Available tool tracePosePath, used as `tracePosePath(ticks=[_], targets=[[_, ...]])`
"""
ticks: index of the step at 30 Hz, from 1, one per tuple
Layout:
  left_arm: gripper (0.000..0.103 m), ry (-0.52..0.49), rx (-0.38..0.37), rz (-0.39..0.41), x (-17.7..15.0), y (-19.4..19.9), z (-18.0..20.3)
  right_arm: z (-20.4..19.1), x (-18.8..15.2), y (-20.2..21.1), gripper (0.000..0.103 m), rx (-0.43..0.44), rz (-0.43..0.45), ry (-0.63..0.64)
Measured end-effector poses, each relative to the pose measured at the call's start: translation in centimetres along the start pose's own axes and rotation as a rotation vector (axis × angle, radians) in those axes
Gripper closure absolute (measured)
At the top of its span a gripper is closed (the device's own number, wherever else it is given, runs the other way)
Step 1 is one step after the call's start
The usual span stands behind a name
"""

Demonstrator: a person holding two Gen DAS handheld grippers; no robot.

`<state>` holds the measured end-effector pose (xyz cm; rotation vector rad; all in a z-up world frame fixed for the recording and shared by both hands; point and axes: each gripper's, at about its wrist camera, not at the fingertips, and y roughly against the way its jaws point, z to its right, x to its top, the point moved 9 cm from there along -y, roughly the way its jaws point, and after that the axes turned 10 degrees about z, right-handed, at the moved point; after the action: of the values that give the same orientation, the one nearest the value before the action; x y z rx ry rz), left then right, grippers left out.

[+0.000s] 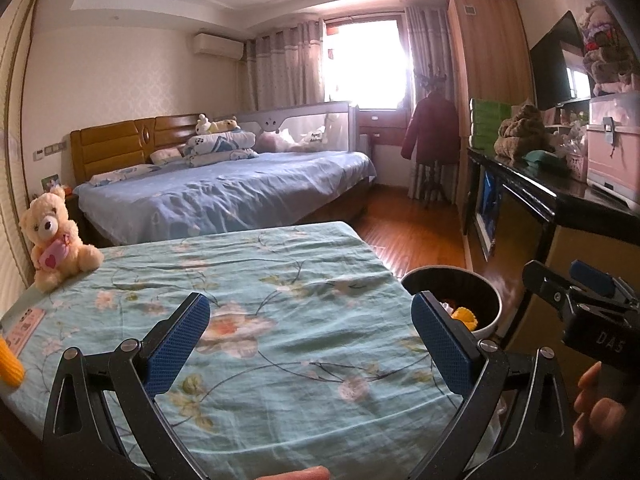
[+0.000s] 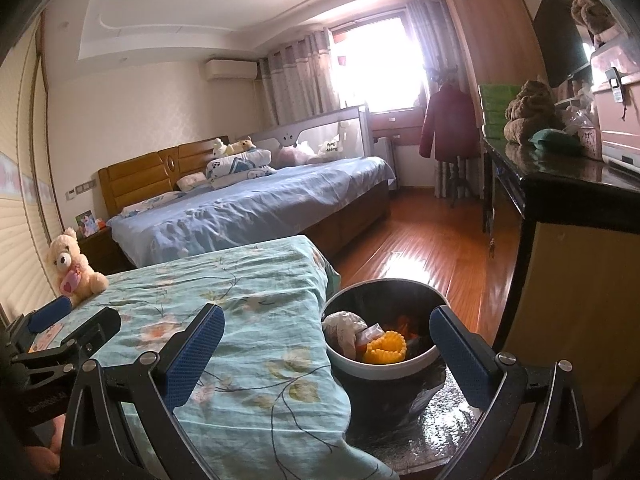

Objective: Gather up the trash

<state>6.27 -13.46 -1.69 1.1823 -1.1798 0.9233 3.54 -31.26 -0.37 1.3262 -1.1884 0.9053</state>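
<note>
Trash already fills the round dark waste bin with the pale rim [image 2: 384, 344], which stands on the floor just beside the right edge of a bed spread with a pale green floral sheet [image 1: 248, 280]. Inside it, in the right wrist view, lie a yellow corn-cob-shaped piece [image 2: 386, 348], a crumpled whitish wrapper [image 2: 344, 328] and something orange further back that is too dark to name.

Both hand-held tools hover empty. The left gripper [image 1: 310, 344], its blue-padded jaws spread wide, hangs over the near part of the sheet; the right gripper [image 2: 326, 356], jaws likewise wide apart and gripping nothing, is poised above the sheet's right edge and the bin.

On the sheet itself little is left to gather, as far as can be seen: a pink printed card [image 1: 24, 330] and a yellow knobbly object [image 1: 10, 364], only partly in view, lie at the near left corner, and a cream teddy bear holding a pink heart [image 1: 54, 240] sits at the far left corner.

Collection looks largely done, with perhaps those two pieces at the left corner remaining.
</note>
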Motion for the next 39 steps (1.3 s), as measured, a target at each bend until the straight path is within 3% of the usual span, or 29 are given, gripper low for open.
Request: tracePosePath(ticks=[39], targets=[[0.0,0.009,0.002,0.005,-0.08,0.15,-0.49,-0.52,0.06,-0.02,0.0,0.005,-0.002,0.002]])
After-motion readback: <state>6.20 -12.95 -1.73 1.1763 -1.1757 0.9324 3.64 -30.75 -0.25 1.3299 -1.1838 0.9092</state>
